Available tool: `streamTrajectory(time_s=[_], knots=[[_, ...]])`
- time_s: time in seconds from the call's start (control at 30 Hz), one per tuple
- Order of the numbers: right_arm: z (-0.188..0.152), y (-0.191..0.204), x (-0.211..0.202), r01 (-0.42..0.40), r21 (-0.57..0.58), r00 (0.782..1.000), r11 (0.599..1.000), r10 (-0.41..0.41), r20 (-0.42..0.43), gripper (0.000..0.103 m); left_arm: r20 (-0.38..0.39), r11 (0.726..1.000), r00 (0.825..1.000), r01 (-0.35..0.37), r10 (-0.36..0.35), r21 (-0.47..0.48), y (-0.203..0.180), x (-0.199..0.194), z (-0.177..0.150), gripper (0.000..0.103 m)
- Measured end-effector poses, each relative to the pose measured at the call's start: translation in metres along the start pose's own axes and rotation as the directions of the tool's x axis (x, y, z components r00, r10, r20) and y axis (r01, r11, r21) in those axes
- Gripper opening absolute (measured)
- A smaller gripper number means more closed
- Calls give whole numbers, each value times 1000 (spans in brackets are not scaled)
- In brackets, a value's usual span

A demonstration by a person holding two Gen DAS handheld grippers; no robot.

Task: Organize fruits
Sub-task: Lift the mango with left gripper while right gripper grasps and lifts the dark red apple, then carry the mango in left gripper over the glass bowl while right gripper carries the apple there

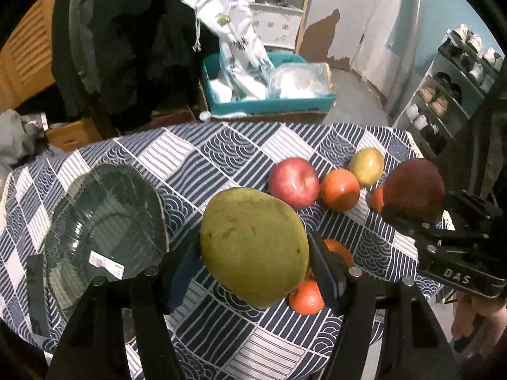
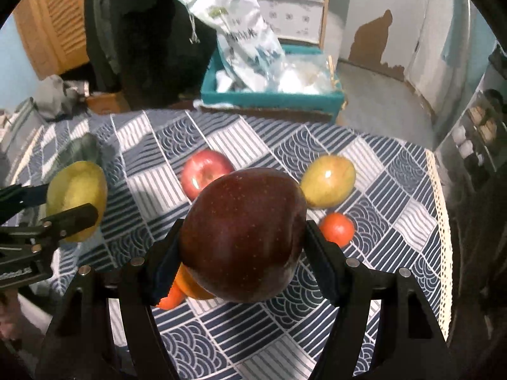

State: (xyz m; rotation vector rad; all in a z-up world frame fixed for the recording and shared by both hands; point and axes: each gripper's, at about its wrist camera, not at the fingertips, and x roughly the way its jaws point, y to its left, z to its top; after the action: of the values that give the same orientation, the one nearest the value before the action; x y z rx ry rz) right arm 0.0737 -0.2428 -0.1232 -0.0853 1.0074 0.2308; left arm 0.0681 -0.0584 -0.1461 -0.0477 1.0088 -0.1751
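Two claws half-open around fruit, left claw (image 1: 253, 253) clamping green mango (image 1: 253, 243), right claw (image 2: 242, 253) clamping dark red apple (image 2: 242, 234)

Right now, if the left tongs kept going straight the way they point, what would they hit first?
Probably the orange on the tablecloth. The left tongs are shut on the green mango, pointing steeply down, and that orange shows just beyond the mango. Depth is unclear.

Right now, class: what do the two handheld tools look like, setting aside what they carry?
Both tools are matte black plastic. The left tool has angular linkage arms with silver round pins and blue pads inside its fingers. The right tool matches it and bears pale raised letters "DAS" on its body.
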Motion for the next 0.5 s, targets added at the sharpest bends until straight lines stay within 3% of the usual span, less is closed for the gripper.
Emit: streamTrajectory(time_s=[0.5], knots=[[21, 24, -59, -66, -44, 985, 997, 72, 158, 73, 109, 1000, 994, 22, -20, -22, 14, -59, 8, 69]])
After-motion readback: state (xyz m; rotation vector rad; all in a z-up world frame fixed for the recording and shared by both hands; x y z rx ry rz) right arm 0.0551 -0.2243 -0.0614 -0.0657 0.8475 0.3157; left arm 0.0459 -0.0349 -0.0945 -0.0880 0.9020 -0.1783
